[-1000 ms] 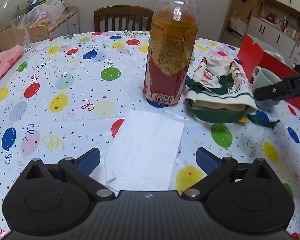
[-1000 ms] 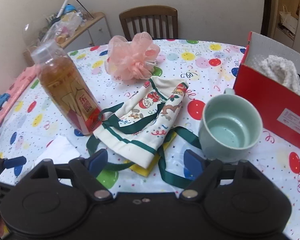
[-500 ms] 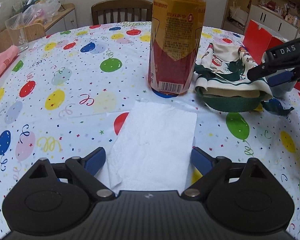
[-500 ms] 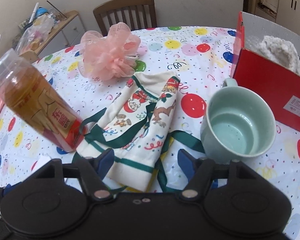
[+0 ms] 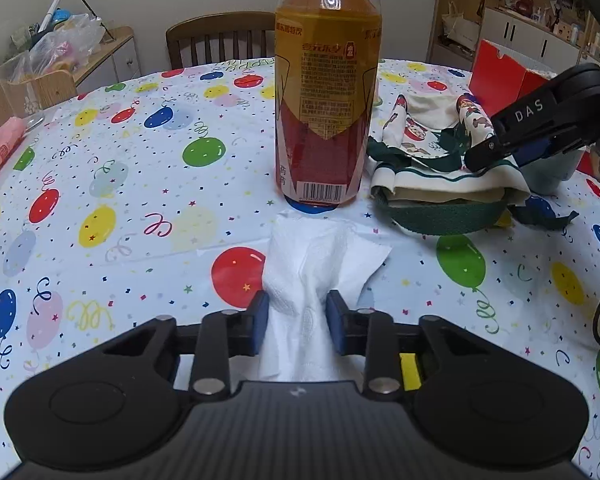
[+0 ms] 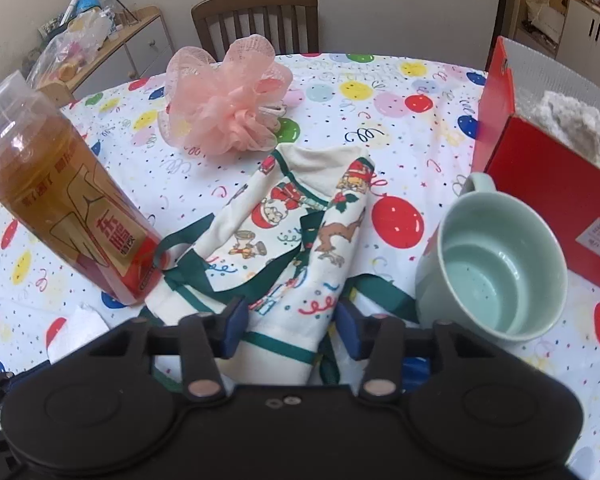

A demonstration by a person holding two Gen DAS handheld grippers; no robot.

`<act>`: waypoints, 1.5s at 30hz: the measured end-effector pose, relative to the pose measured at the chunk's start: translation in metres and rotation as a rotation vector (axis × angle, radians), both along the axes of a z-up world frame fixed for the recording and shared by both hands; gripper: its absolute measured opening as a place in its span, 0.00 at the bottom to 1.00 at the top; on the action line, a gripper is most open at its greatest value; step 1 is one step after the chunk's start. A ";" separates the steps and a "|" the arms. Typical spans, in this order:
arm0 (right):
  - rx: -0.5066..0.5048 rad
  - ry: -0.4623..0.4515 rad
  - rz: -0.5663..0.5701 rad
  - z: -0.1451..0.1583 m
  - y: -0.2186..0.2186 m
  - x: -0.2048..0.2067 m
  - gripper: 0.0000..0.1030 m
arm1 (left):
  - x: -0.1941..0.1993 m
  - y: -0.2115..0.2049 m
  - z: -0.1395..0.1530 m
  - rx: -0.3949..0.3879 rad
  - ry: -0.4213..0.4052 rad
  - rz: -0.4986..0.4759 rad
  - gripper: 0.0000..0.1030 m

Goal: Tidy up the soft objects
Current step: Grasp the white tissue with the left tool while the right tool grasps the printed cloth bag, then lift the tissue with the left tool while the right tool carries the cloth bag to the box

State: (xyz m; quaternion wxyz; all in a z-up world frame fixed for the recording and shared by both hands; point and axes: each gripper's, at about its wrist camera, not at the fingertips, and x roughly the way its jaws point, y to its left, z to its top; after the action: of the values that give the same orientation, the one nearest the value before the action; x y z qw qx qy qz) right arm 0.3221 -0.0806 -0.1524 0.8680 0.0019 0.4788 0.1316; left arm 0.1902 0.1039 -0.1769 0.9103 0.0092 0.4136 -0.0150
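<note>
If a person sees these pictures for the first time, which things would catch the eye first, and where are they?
Probably the tall bottle of amber drink, standing mid-table on the balloon-print tablecloth. In front of it, the left claw has just been closing and pinches a white paper napkin. Right of the bottle, the right claw has been closing around a Christmas-print cloth, beside a pale green mug.

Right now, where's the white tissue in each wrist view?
Left wrist: white tissue at lower centre, bunched between the left gripper's fingers, just in front of the tea bottle.
Right wrist: only a corner of it shows at lower left, below the bottle's base.
Shared landmark: the tea bottle, top centre in the left view, far left in the right.
</note>
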 end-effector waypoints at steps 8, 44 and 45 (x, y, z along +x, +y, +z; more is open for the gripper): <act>-0.031 -0.043 -0.008 0.008 -0.002 -0.004 0.27 | 0.003 -0.001 0.002 -0.025 0.006 0.010 0.14; 0.182 -0.177 0.006 0.114 -0.086 -0.086 0.13 | -0.012 -0.011 0.051 -0.185 -0.031 0.037 0.12; 0.192 -0.178 0.007 0.117 -0.091 -0.089 0.13 | -0.012 -0.013 0.056 -0.195 -0.033 0.035 0.12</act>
State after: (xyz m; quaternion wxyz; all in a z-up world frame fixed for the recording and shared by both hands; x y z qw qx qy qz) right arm 0.2334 -0.1716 -0.0354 0.9025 0.0714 0.3849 0.1795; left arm 0.1781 0.0910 -0.1211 0.9136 -0.0862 0.3953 -0.0392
